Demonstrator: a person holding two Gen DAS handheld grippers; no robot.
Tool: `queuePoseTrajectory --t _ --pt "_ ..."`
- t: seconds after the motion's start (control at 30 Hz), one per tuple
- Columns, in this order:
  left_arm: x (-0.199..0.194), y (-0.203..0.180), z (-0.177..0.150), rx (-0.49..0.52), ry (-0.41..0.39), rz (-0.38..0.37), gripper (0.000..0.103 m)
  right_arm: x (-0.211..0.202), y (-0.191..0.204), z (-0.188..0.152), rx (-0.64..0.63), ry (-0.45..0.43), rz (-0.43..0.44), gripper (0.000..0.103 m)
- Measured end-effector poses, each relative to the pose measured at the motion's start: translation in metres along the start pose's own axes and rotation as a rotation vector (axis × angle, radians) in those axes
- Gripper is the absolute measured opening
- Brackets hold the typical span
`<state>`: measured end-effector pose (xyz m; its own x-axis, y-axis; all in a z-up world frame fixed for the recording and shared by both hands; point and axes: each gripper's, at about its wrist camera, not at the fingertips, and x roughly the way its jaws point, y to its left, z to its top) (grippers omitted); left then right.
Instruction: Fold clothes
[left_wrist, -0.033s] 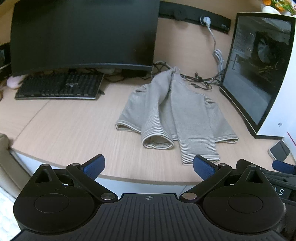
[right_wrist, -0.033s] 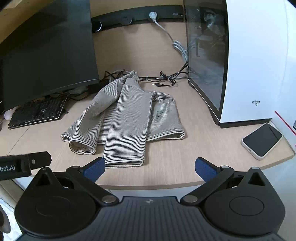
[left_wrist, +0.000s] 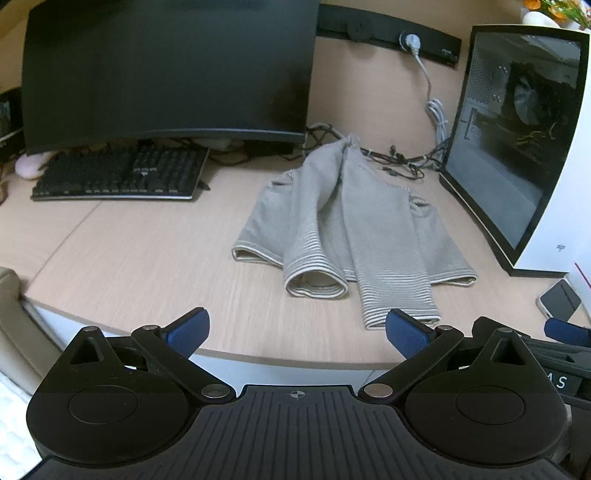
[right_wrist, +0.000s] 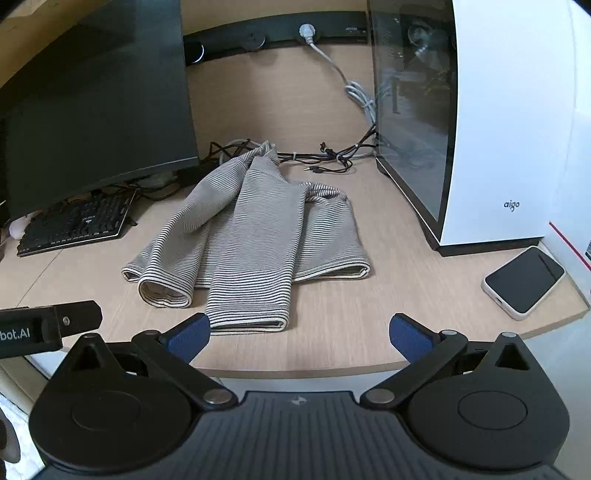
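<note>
A grey and cream striped sweater (left_wrist: 351, 229) lies on the wooden desk (left_wrist: 129, 266), both sleeves folded down over its body and the cuffs toward me. My left gripper (left_wrist: 297, 330) hovers at the desk's near edge, just short of the cuffs, open with nothing between its blue pads. The right wrist view shows the same sweater (right_wrist: 255, 236) ahead and slightly left. My right gripper (right_wrist: 299, 332) is also open and empty at the near edge, its left pad beside the longer sleeve's cuff (right_wrist: 247, 317).
A dark curved monitor (left_wrist: 166, 74) and black keyboard (left_wrist: 118, 177) stand at the back left. On the right is a white glass-sided PC case (right_wrist: 491, 129), with cables (right_wrist: 332, 158) behind the sweater. A phone (right_wrist: 524, 282) lies near the right front edge.
</note>
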<state>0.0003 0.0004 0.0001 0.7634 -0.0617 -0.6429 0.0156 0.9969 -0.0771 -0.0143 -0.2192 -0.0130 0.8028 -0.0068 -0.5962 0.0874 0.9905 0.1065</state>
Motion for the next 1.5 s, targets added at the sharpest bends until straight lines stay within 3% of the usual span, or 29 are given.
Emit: queuePoseTrajectory --t 0.13,0.27,0.4,1.0,1.5 --pt "-0.007 0.002 0.002 0.015 -0.033 -0.008 0.103 0.001 0.003 0.001 0.001 0.009 -0.004 0.103" --pt "-0.001 0.003 0.014 0.023 0.008 -0.001 0.103 0.002 0.007 0.001 0.001 0.018 -0.008 0.103" --pt "-0.006 -0.003 0.005 0.023 -0.016 0.013 0.103 0.002 -0.002 0.003 -0.004 0.007 0.023 0.103" --pt "0.002 -0.004 0.006 0.028 0.009 0.007 0.103 0.008 0.0 0.0 -0.014 0.015 0.042 0.103" --pt "0.004 -0.008 0.0 0.058 0.028 0.023 0.103 0.003 0.003 0.001 -0.018 -0.01 0.015 0.103"
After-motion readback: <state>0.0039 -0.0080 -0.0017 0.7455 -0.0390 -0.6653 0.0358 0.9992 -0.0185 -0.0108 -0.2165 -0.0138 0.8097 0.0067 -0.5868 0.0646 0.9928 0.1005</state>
